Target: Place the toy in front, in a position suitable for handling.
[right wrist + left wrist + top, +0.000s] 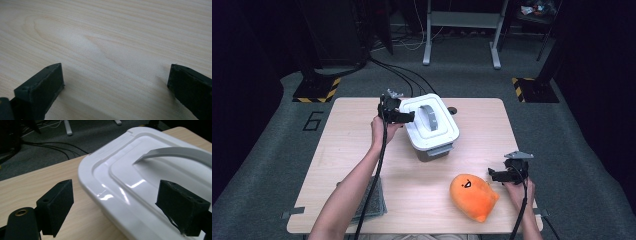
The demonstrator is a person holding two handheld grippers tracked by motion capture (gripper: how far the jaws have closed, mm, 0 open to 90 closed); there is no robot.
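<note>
1. The white lidded container (pixel 432 126) is seen on the worktop (pixel 337 150), toward its far edge.
2. The left tool (pixel 404 116) is held at the container's left rim, jaws wide apart, nothing gripped.
3. The right tool (pixel 498 174) is held open, just beside the orange plush toy (pixel 472 196), nearer than the container.

High view overhead; gripper views close, sharing table (pixel 362 150).

Right gripper (pixel 115 87) fingers apart — bare wooden table (pixel 107 37)
</note>
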